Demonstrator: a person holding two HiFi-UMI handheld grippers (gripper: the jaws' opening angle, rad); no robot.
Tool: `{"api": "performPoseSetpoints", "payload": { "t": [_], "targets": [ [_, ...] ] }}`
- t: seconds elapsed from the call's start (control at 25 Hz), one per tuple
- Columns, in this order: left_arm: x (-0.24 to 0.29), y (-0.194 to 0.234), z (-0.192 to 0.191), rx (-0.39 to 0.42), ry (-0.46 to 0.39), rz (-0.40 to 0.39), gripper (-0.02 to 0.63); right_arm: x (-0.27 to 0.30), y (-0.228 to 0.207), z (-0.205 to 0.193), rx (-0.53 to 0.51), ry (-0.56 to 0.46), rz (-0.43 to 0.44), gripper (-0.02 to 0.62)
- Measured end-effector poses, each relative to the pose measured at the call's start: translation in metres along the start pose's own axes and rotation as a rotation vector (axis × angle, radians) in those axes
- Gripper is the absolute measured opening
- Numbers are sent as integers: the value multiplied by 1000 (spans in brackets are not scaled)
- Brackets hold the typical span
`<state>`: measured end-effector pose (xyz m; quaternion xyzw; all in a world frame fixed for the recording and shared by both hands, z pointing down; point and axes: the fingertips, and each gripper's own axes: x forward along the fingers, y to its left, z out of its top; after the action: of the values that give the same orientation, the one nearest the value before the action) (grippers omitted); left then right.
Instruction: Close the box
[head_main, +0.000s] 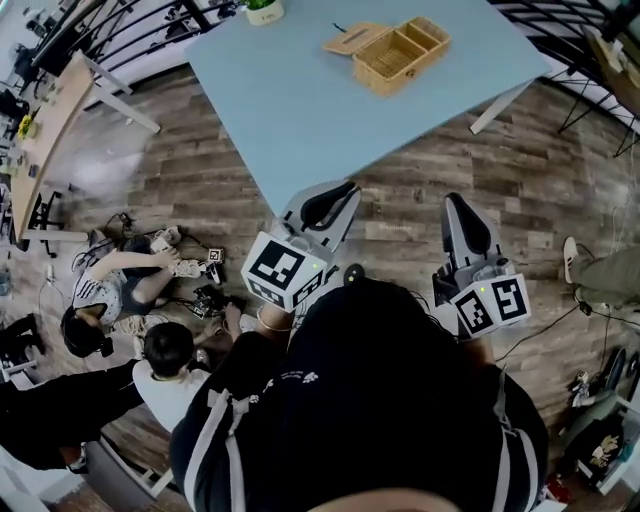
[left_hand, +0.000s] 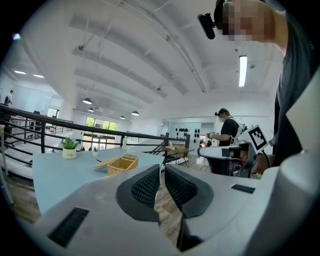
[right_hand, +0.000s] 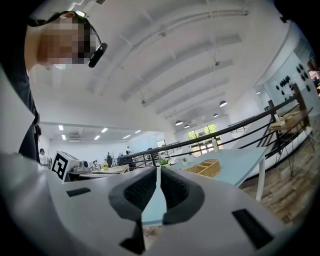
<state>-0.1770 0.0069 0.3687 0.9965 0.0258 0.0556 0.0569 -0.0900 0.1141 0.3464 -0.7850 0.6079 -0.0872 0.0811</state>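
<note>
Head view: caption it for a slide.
Left hand-held gripper and right hand-held gripper, both shut and empty, held well short of the open box on the table.

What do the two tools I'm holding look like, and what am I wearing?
The left tool and right tool are pale grey moulded shells with black ribbed pads. Each carries a white cube with black square markers. Your top is dark, with white stripes on the left sleeve. No cables show on either.
</note>
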Motion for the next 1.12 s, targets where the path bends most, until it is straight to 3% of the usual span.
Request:
{"api": "performPoseSetpoints", "payload": {
  "t": [0.48,1.12],
  "targets": [
    [35,34,5,-8,7,6,26,41,-30,9,27,-3,17,35],
    [145,95,22,-75,-6,252,26,157,-142,39,15,58,260,43]
  ]
}}
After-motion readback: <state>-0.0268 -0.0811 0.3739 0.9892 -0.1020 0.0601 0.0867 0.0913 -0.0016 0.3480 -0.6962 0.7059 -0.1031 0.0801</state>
